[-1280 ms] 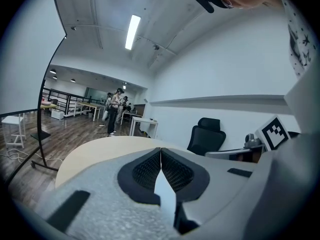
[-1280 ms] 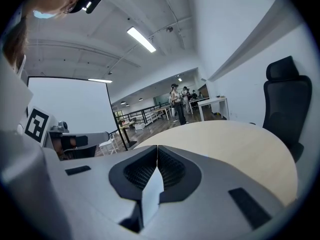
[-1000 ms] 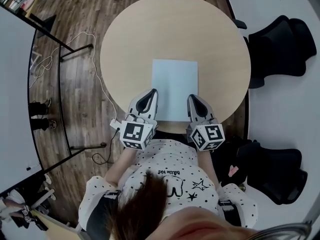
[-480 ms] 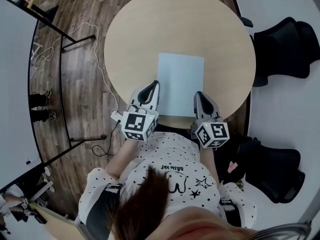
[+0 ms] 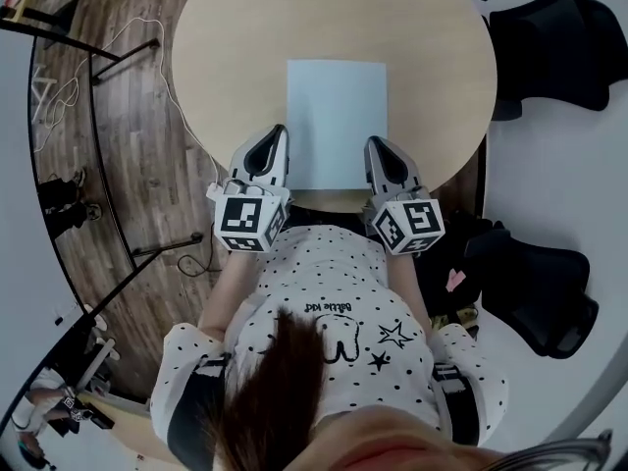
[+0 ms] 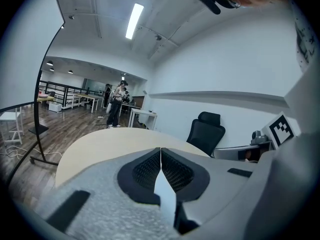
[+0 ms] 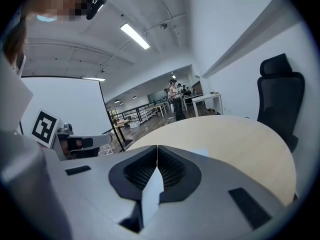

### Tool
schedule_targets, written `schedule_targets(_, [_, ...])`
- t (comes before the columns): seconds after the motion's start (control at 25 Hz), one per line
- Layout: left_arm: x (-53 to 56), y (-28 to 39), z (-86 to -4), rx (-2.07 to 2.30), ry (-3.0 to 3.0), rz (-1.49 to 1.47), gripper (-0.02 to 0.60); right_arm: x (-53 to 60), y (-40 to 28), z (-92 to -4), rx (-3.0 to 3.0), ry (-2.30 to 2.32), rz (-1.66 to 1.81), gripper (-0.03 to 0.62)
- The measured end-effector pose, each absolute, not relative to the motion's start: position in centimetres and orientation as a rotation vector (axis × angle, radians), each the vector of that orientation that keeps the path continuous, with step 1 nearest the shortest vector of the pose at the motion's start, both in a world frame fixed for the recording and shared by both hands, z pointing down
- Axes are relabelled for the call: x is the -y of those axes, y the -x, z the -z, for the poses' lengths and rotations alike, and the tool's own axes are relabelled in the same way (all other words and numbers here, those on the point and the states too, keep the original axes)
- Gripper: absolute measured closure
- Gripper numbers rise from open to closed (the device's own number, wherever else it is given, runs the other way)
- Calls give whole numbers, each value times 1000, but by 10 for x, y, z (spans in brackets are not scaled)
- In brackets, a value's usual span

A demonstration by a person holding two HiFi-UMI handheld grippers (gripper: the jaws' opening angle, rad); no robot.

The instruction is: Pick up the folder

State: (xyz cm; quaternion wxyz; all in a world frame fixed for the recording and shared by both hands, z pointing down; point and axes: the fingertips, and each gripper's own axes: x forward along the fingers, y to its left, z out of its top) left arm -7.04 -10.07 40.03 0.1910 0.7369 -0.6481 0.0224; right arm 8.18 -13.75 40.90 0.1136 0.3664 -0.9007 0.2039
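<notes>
The folder (image 5: 336, 124) is a pale blue sheet-like rectangle lying flat on the round beige table (image 5: 226, 57), its near edge close to the table's rim. My left gripper (image 5: 276, 133) hangs just left of the folder's near left corner, jaws shut and empty. My right gripper (image 5: 377, 145) is just right of the near right corner, also shut and empty. In the left gripper view the pads (image 6: 150, 166) meet in one line above the tabletop (image 6: 95, 144). In the right gripper view a corner of the folder (image 7: 201, 152) shows past the shut jaws.
Black office chairs stand at the right, one far (image 5: 549, 37) and one near (image 5: 535, 297). A metal stand (image 5: 108, 165) and white cables (image 5: 147, 47) lie on the wooden floor at the left. People stand far off in the room (image 6: 117, 104).
The head view has shifted, so table and folder sit higher in the picture. My left gripper has sunk slightly beside the folder. Both grippers stay shut at its near corners.
</notes>
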Motion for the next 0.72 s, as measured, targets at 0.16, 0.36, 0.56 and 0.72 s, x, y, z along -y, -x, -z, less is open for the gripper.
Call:
schedule_targets(0.16, [105,67,-408,1780,-2065,-80,563,143,-88,-412,2624,-1097,-606,586])
schedule_targets(0.36, [106,62,-417,1746,-2062,-99,561,145,-97,-422,2595,-1115,-633,586])
schedule_targets(0.56, [114,68,-417,1737,-2053,-89,549,153,-97,-424,2584,-1116,-647,508])
schedule_targets(0.72, [114,70,-419,1732,-2051,-101,483,159,-98,-423,2588,-1123,-645,504])
